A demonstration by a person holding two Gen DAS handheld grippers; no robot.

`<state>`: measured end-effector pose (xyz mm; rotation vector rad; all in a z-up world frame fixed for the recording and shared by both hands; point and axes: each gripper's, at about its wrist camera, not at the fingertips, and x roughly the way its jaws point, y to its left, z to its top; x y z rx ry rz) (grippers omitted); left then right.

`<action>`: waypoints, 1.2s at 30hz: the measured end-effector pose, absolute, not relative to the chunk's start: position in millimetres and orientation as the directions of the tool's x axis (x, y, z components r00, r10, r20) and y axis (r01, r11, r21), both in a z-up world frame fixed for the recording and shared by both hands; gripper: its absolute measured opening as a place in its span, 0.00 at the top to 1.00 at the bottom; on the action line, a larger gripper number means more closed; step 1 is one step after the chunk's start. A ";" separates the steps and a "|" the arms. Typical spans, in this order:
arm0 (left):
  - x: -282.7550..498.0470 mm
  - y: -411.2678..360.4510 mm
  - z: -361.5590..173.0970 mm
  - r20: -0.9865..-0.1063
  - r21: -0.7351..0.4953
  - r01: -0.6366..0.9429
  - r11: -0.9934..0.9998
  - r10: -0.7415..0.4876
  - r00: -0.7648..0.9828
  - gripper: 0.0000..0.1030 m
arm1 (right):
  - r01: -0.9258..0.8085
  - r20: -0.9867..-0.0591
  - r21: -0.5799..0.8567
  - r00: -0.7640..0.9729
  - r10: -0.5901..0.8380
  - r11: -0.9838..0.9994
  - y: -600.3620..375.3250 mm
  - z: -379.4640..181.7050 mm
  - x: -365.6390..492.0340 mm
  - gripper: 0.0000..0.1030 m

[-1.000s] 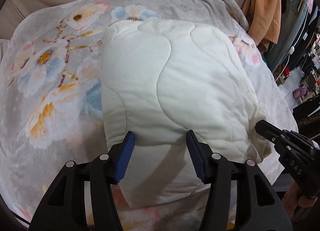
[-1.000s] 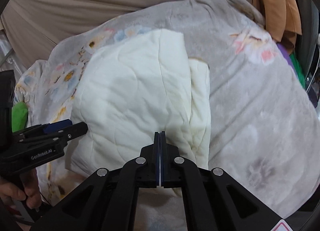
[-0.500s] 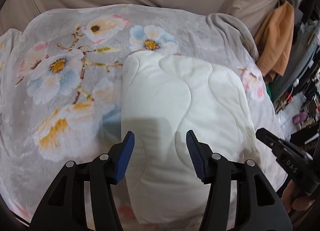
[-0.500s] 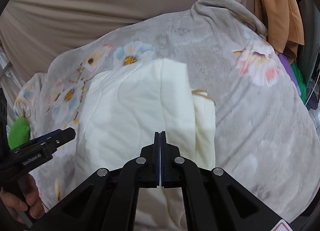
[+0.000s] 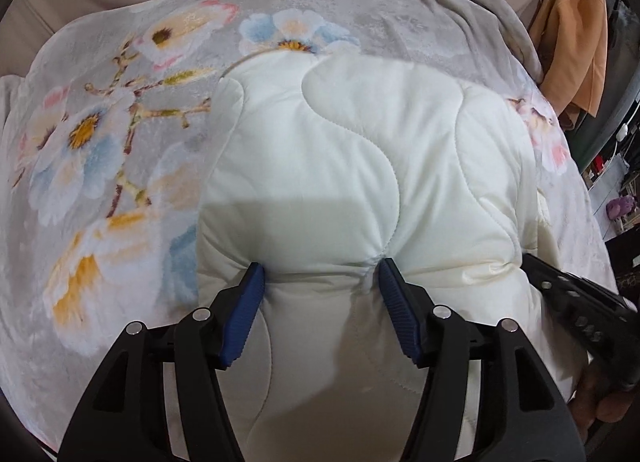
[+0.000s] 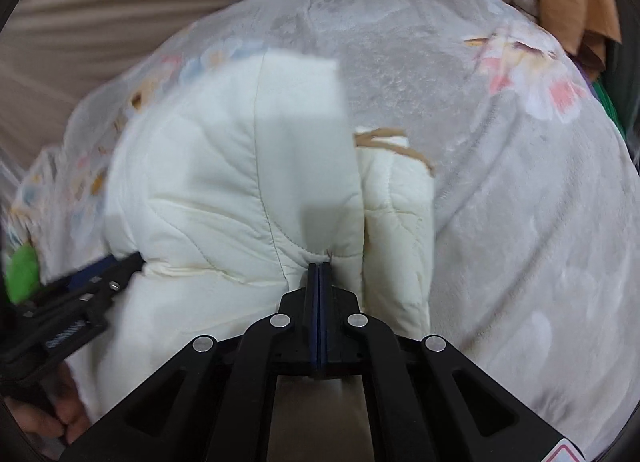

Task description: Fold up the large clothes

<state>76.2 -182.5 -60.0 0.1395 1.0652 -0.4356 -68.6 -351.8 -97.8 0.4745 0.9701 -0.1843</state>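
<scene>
Floral blanket [image 5: 120, 165] | cream quilted garment [image 5: 360, 165] folded | left hand-held gripper [image 5: 320, 282] wide | right hand-held gripper [image 6: 319, 268] pinching garment

Two handheld grippers, matte black throughout. Left gripper [image 5: 320, 282]: angular black arms with triangular cut-outs, round silver screw heads at the pivots, ribbed dark-blue pads on both fingers [image 5: 245, 314]. Right gripper [image 6: 319, 268]: same black frame and silver screws, thin blue pads edge-on between the fingers, a red-and-white warning sticker at the lower corner of the body. White lettering on the side of each housing, too blurred to read. Bare skin of the left hand [image 6: 64, 408] and right hand [image 5: 600, 402] around the black handles.
</scene>
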 end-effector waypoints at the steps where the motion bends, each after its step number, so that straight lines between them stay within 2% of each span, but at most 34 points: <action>1: 74.4 -176.3 -50.8 -0.869 -0.119 0.398 0.910 -0.289 0.402 0.44 | 0.360 -0.807 0.334 0.587 0.067 0.871 -353.3 -87.0 -79.7 0.95; 2: 71.5 -170.4 -43.6 -0.867 -0.140 0.390 0.910 -0.303 0.395 0.45 | 0.358 -0.791 0.347 0.608 0.065 0.867 -354.3 -76.6 -91.0 0.89; 4: 63.1 -153.7 -29.0 -0.854 -0.204 0.372 0.906 -0.350 0.385 0.40 | 0.360 -0.781 0.331 0.624 0.039 0.872 -357.5 -61.4 -114.7 0.68; 5: 57.8 -139.3 -24.0 -0.847 -0.252 0.346 0.904 -0.379 0.374 0.30 | 0.366 -0.781 0.332 0.623 0.036 0.869 -360.8 -59.1 -127.6 0.55; 6: 54.3 -130.6 -23.4 -0.843 -0.283 0.326 0.902 -0.396 0.363 0.24 | 0.371 -0.785 0.336 0.618 0.040 0.866 -363.3 -60.2 -136.5 0.51; 8: 46.9 -110.1 -30.6 -0.841 -0.357 0.278 0.892 -0.437 0.320 0.22 | 0.389 -0.798 0.366 0.599 0.071 0.846 -371.2 -70.0 -148.7 0.43; 12: 38.3 -89.9 -66.6 -0.849 -0.447 0.183 0.875 -0.480 0.221 0.21 | 0.421 -0.773 0.519 0.603 0.198 0.744 -388.4 -101.3 -155.2 0.36; 16: 37.4 -88.6 -89.8 -0.792 -0.574 0.113 0.811 -0.585 0.173 0.14 | 0.420 -0.735 0.630 0.593 0.328 0.653 -389.6 -130.4 -144.0 0.29; 17: 37.6 -91.9 -93.2 -0.789 -0.579 0.116 0.807 -0.590 0.171 0.11 | 0.417 -0.731 0.642 0.588 0.347 0.644 -388.6 -136.0 -140.6 0.22; 21: 38.5 -106.8 -101.2 -0.796 -0.556 0.156 0.816 -0.578 0.180 0.04 | 0.405 -0.737 0.646 0.552 0.390 0.647 -380.7 -155.2 -123.2 0.16; 23: 39.8 -111.8 -103.4 -0.802 -0.546 0.164 0.822 -0.569 0.182 0.04 | 0.404 -0.743 0.638 0.547 0.386 0.655 -376.1 -159.9 -116.6 0.16; 25: 41.3 -115.1 -98.8 -0.807 -0.536 0.172 0.826 -0.562 0.185 0.07 | 0.397 -0.746 0.630 0.549 0.377 0.667 -372.9 -157.2 -113.2 0.25; 26: 40.6 -117.2 -92.9 -0.810 -0.525 0.188 0.830 -0.555 0.191 0.14 | 0.375 -0.736 0.636 0.558 0.384 0.675 -370.6 -152.8 -112.9 0.42; 27: 38.9 -119.0 -84.3 -0.809 -0.514 0.213 0.831 -0.552 0.200 0.22 | 0.356 -0.732 0.633 0.564 0.382 0.687 -367.1 -146.0 -111.9 0.56; 29: 38.4 -118.9 -68.3 -0.801 -0.503 0.260 0.824 -0.558 0.218 0.34 | 0.319 -0.733 0.609 0.576 0.361 0.727 -360.8 -127.6 -111.2 0.67; 30: 37.0 -118.2 -53.1 -0.789 -0.495 0.298 0.816 -0.566 0.238 0.41 | 0.298 -0.724 0.603 0.593 0.351 0.740 -357.2 -115.3 -111.8 0.69; 32: 37.3 -115.6 -25.1 -0.758 -0.493 0.352 0.796 -0.592 0.275 0.45 | 0.252 -0.699 0.592 0.632 0.333 0.765 -349.2 -89.4 -112.3 0.71; 36: 41.9 -100.0 37.9 -0.677 -0.468 0.443 0.764 -0.633 0.375 0.46 | 0.143 -0.628 0.550 0.721 0.294 0.823 -326.5 -27.3 -99.1 0.71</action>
